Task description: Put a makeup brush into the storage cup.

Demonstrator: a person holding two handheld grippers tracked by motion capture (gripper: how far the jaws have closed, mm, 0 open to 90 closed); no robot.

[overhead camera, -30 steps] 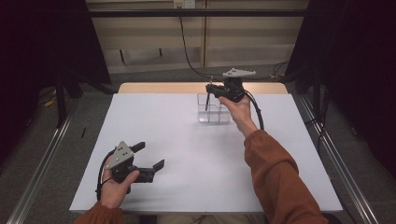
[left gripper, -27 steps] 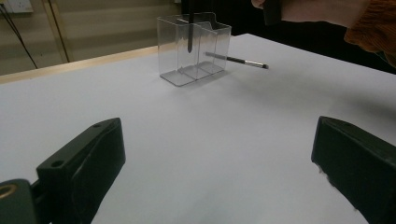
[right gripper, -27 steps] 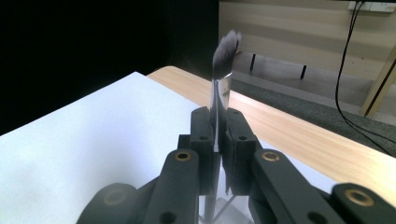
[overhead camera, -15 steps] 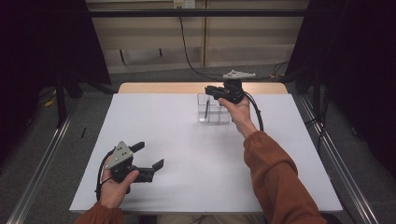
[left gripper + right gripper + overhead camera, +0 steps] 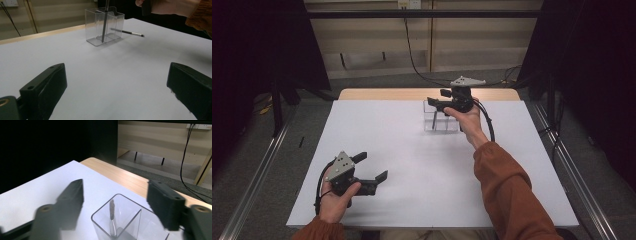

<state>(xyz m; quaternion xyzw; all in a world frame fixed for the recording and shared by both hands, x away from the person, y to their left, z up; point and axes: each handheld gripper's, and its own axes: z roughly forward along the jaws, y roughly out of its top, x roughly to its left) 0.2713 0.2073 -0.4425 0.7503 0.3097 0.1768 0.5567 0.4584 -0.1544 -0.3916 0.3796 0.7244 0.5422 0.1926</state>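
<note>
Left gripper view, 1 clear holder [image 5: 105, 26], seemingly 2 brushes [image 5: 104, 27], both grippers' jaws spread.

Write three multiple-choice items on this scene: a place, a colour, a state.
1. The brush stands: A in the holder; B on the floor; C on a sleeve.
2. The table is: A green; B white; C red.
3. The right gripper is: A shut on the brush; B shut, empty; C open.
A: the brush rises from the clear holder. B: the top shows white. C: its fingers have just been opening and stand apart above the holder, nothing between them.
</note>
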